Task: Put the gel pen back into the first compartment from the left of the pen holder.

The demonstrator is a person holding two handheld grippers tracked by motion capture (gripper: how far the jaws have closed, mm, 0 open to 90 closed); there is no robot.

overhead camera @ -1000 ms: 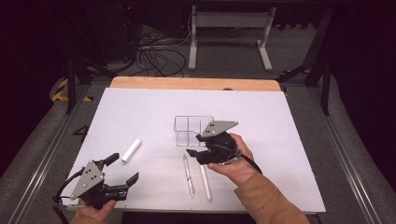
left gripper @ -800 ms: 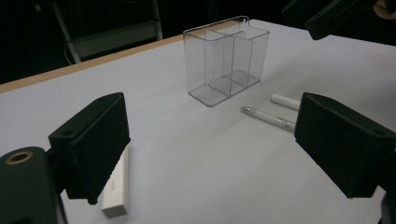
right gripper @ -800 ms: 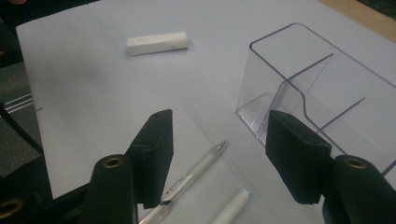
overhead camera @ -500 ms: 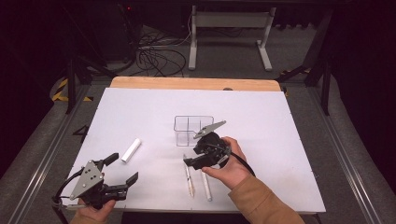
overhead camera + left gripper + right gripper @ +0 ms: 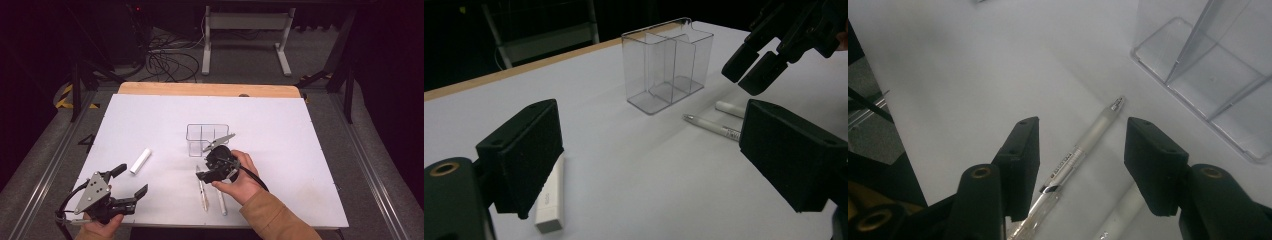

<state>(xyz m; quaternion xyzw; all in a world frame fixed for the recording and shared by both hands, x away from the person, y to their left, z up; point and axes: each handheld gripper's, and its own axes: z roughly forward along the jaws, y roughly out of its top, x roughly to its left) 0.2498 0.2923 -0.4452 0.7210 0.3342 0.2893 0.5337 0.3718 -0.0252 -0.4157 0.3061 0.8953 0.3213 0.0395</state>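
Organiser: where it stands near the middle of the worktop [image 5: 150,120], we see a clear plastic organiser [image 5: 207,139], upright, thin divider walls making compartments, all bare inside.
Pen: our clear-barrelled pen [image 5: 1075,157] lies flat on the white sheet just in front of the organiser, slim, glossy, printed band mid-barrel, metal tip toward the organiser.
Second pen: a white one [image 5: 220,200] lies alongside it, near and roughly parallel.
Right gripper [image 5: 1080,165]: matte black block fingers straddle the pen, apart from it, not pressing; they have just been closing.
Left gripper [image 5: 649,165]: fingers spread wide, nothing between.
White stick: a flat rectangular piece [image 5: 550,197] near the left fingers.
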